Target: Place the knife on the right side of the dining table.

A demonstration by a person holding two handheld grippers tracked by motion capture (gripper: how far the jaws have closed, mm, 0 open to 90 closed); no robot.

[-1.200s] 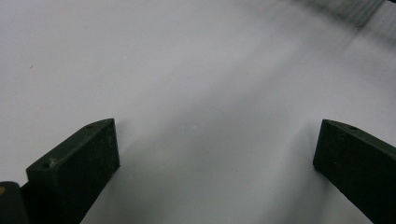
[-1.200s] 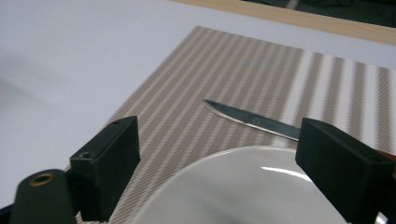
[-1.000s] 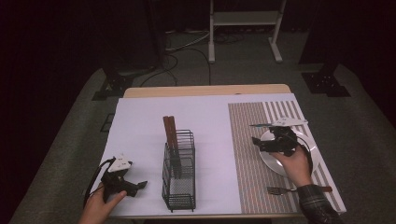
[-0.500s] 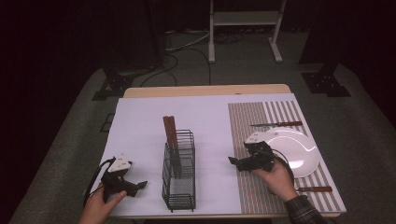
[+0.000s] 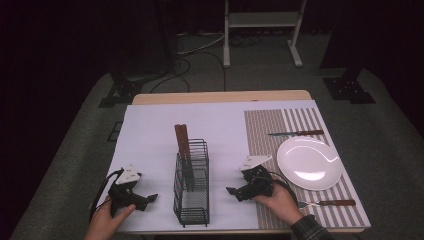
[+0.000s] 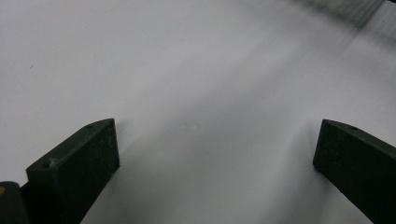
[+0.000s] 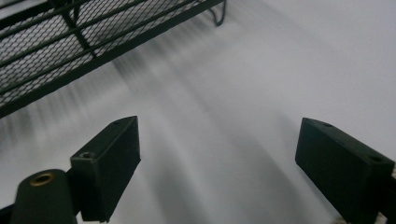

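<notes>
A dark room with cables and a white metal stand on the grey floor surrounds a wooden tabletop covered by a white sheet, with a brown-and-white striped placemat on the right half. A black wire-mesh cutlery basket stands near the middle of the front edge, holding two brown wooden-handled utensils upright in its rear part. On the placemat a round white plate lies toward the right edge; a wooden-handled knife lies just behind it and a wooden-handled fork just in front of it, near the front right corner.

The right claw sits low over the white sheet between the basket and the plate, near the placemat's left border, pointing toward the basket. Its jaws stand wide apart with nothing between them; the right gripper view shows the basket's mesh close ahead, blurred.

The left claw rests by the front left corner, well left of the basket, jaws spread wide and empty over bare white sheet.
</notes>
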